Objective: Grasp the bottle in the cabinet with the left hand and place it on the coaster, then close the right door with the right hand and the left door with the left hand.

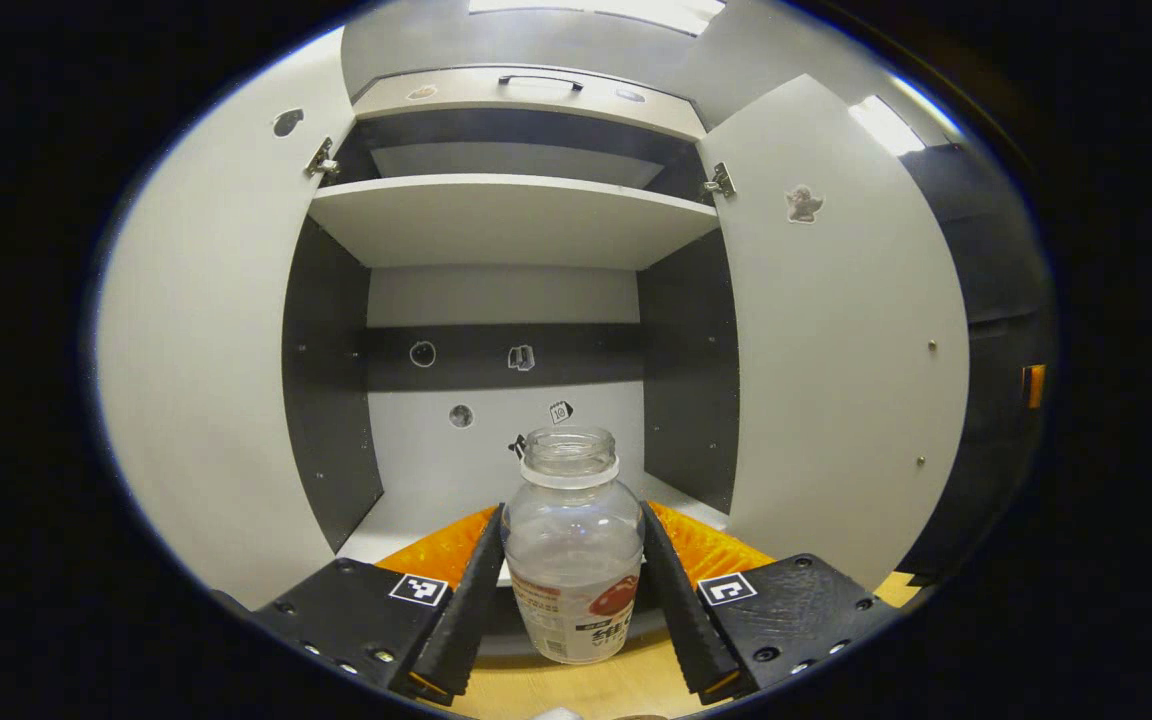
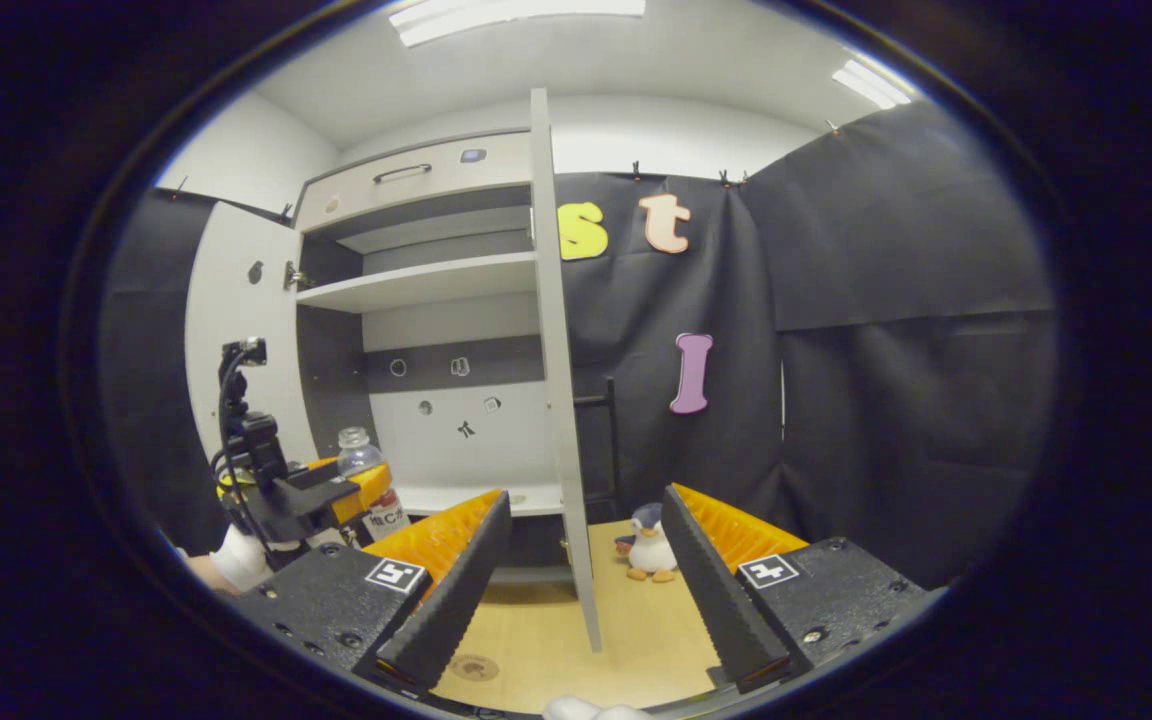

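A clear uncapped bottle (image 1: 573,560) with a printed label stands upright between the fingers of my left gripper (image 1: 573,515), which is shut on its sides. It hangs just in front of the cabinet's lower shelf (image 1: 416,510), over the wooden table (image 1: 576,690). In the right gripper view the left gripper (image 2: 351,490) and bottle (image 2: 361,455) show at the cabinet's mouth. My right gripper (image 2: 586,500) is open and holds nothing, with the edge of the open right door (image 2: 561,400) ahead between its fingers. A small round coaster (image 2: 476,667) lies on the table near it.
Both cabinet doors stand wide open: the left door (image 1: 206,350) and the right door (image 1: 836,350). An upper shelf (image 1: 506,215) spans the cabinet. A penguin toy (image 2: 649,545) sits on the table right of the right door. Black cloth (image 2: 886,350) walls the booth.
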A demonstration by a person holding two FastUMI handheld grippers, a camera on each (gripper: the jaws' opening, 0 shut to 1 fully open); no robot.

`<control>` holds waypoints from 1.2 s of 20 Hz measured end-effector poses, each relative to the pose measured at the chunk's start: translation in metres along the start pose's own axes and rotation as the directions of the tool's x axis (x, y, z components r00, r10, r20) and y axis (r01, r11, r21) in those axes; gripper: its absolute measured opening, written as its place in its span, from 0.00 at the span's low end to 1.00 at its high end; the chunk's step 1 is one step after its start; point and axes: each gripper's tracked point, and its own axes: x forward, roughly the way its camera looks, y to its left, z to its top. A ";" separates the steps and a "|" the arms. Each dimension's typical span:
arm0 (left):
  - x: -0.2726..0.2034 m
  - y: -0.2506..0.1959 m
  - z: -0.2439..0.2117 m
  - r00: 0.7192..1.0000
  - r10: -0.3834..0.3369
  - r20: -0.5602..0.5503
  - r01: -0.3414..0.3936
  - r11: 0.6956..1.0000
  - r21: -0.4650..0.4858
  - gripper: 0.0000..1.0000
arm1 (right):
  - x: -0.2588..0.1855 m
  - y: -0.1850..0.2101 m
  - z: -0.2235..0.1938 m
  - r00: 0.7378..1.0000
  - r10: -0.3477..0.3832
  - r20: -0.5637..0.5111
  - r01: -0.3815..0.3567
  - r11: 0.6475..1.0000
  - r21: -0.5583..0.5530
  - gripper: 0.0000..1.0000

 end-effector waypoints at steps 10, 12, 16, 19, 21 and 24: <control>-0.069 -0.036 -0.152 0.992 -0.057 -0.109 0.057 0.998 -0.002 0.76 | -0.012 0.014 -0.011 0.997 0.036 -0.066 -0.039 0.998 -0.050 0.99; -0.076 -0.046 -0.175 0.992 -0.052 -0.115 0.051 0.999 -0.012 0.76 | -0.010 0.016 -0.011 0.996 0.034 -0.079 -0.040 0.996 -0.079 0.99; -0.085 -0.067 -0.209 0.992 -0.066 -0.110 0.062 0.997 -0.044 0.76 | -0.010 0.026 -0.015 0.993 0.047 -0.109 -0.060 0.990 -0.126 0.99; -0.085 -0.073 -0.230 0.994 -0.067 -0.084 0.061 0.996 -0.062 0.76 | -0.005 0.040 -0.024 0.987 0.079 -0.140 -0.094 0.990 -0.102 0.99; -0.086 -0.069 -0.245 0.996 -0.046 -0.082 0.040 0.997 -0.071 0.76 | 0.000 0.044 -0.032 0.983 0.085 -0.164 -0.107 0.986 -0.129 0.99; -0.083 -0.062 -0.268 0.993 -0.024 -0.114 0.014 0.996 -0.088 0.76 | 0.006 0.049 -0.047 0.975 0.093 -0.200 -0.124 0.981 -0.149 0.99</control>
